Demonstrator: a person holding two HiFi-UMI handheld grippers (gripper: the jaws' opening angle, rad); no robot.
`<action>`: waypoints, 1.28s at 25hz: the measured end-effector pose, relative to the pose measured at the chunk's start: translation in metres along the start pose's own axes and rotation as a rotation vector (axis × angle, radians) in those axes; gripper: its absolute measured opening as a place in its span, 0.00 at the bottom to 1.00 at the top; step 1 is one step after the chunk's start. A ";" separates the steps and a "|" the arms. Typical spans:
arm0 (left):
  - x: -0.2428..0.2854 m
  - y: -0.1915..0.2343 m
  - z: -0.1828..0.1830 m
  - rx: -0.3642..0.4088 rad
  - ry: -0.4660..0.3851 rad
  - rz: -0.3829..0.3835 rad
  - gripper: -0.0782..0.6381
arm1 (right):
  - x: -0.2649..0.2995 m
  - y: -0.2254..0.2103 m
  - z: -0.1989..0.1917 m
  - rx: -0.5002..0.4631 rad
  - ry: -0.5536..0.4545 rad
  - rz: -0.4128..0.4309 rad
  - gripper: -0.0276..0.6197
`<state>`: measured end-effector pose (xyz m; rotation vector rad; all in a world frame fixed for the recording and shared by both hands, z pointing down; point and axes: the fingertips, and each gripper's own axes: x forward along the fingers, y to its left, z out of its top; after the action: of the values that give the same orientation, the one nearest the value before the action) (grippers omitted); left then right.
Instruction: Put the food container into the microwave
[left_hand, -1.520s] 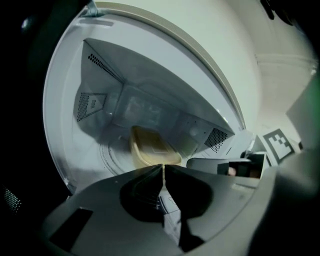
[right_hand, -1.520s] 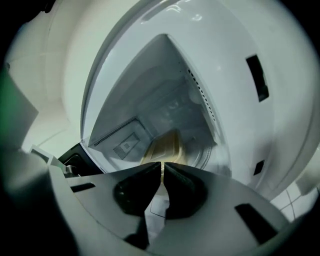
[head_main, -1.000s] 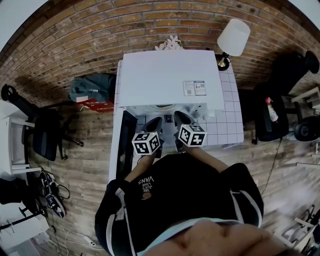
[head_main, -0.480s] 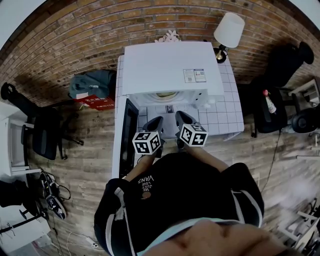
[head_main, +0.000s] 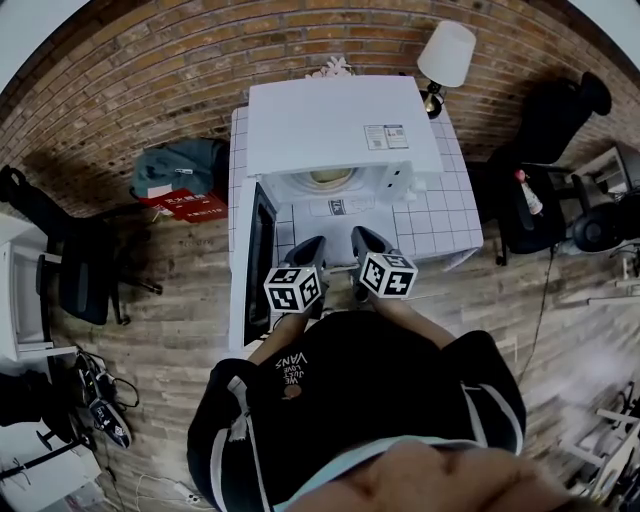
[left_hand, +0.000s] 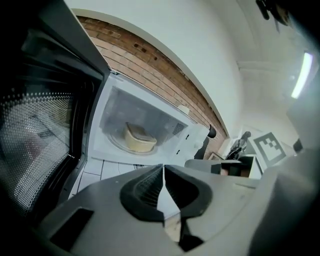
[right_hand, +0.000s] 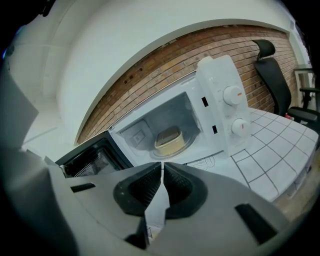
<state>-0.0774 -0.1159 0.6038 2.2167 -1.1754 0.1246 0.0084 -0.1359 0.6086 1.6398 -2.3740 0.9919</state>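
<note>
The cream food container (left_hand: 137, 138) (right_hand: 169, 139) (head_main: 331, 177) sits on the glass turntable inside the white microwave (head_main: 340, 125). The microwave door (head_main: 258, 258) (left_hand: 40, 125) hangs open to the left. My left gripper (left_hand: 163, 167) (head_main: 309, 248) is shut with nothing in it, held back from the microwave's opening. My right gripper (right_hand: 162, 165) (head_main: 363, 240) is likewise shut and empty, beside the left one and in front of the cavity. Both sit over the front of the tiled table (head_main: 440, 225).
A lamp with a white shade (head_main: 445, 52) stands behind the microwave at the right. Two control knobs (right_hand: 234, 94) are on the microwave's right panel. A black office chair (head_main: 555, 120) stands to the right. A grey bag (head_main: 175, 168) lies on the floor at left.
Both grippers have drawn back from the microwave toward the person. The view has shifted back, and the open cavity with the container in it shows more fully.
</note>
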 end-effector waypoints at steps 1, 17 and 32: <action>-0.002 -0.001 -0.001 0.000 0.000 -0.003 0.14 | -0.003 0.000 -0.001 0.002 -0.003 -0.003 0.07; -0.005 -0.025 -0.008 -0.004 -0.035 0.021 0.13 | -0.032 -0.020 0.002 -0.019 -0.020 0.005 0.07; -0.002 -0.061 -0.027 -0.038 -0.079 0.127 0.13 | -0.055 -0.041 0.005 -0.060 0.032 0.119 0.07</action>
<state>-0.0255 -0.0746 0.5952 2.1305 -1.3516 0.0662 0.0684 -0.1031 0.6000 1.4664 -2.4799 0.9479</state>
